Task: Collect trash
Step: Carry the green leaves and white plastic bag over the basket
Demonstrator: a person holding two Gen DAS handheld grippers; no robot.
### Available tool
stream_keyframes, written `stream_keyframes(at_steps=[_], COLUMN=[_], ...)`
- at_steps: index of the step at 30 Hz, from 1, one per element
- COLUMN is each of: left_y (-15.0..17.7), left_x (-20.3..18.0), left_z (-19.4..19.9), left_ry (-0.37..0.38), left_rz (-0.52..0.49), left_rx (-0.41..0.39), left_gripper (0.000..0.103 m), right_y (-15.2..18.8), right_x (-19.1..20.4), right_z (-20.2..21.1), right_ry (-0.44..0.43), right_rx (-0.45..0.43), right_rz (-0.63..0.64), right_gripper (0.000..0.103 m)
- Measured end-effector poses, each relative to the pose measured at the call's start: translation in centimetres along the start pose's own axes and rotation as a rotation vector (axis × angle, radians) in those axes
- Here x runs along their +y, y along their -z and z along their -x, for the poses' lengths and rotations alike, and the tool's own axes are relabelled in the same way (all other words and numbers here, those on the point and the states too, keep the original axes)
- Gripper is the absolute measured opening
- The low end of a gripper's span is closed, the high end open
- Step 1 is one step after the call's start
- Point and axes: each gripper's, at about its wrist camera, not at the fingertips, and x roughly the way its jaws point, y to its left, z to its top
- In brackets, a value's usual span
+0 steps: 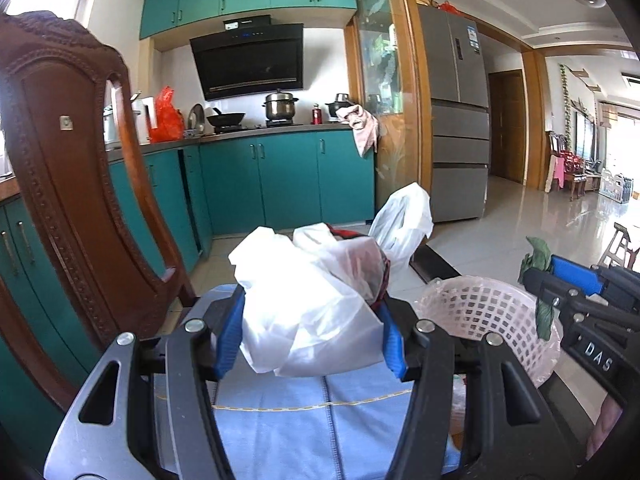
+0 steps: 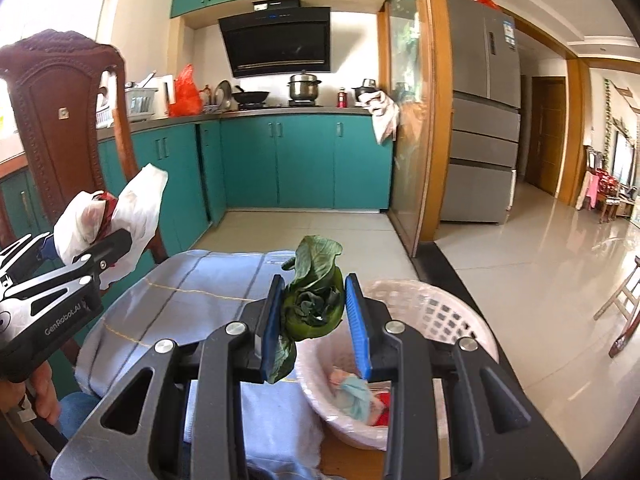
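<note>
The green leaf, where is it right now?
The green leaf is pinched in the right gripper, held up above the blue cloth, just left of the pink basket.

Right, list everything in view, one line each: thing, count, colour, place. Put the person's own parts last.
plastic bag: one, white with something red inside, between the left gripper's pads
leafy greens: one bunch, dark green, between the right gripper's pads
waste basket: one, pale pink mesh with a liner and scraps inside, at the table's right end
cloth: one, light blue with yellow stitching, spread over the table
chair: one, dark carved wood, left of the table
cabinets: teal, above and below the counter
range hood: one, black, over the stove
steel pot: one, on the stove
wok: one, black, on the stove
red bag: one, on the counter
fridge: one, grey, right of the doorway
left gripper: one, black with blue pads
right gripper: one, black with blue pads
</note>
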Motion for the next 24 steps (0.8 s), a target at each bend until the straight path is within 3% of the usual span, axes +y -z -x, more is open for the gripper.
stream_keyframes(at_steps=[10, 24], left_y=[0.5, 2.6], left_x=[-6.3, -14.6], left_z=[-4.9, -13.2], left_ry=[0.184, 0.321], left_rz=[-0.038, -0.117], left_rx=[0.086, 0.256], left_gripper=[0.057, 0.057], right_y=[1.3, 3.5], right_x=[-6.3, -12.5], right_z=[0.0, -3.7], right_ry=[0.081, 0.137], right_rx=[0.02, 0.101], right_rz=[-0.097, -0.186], right_gripper=[0.031, 0.031])
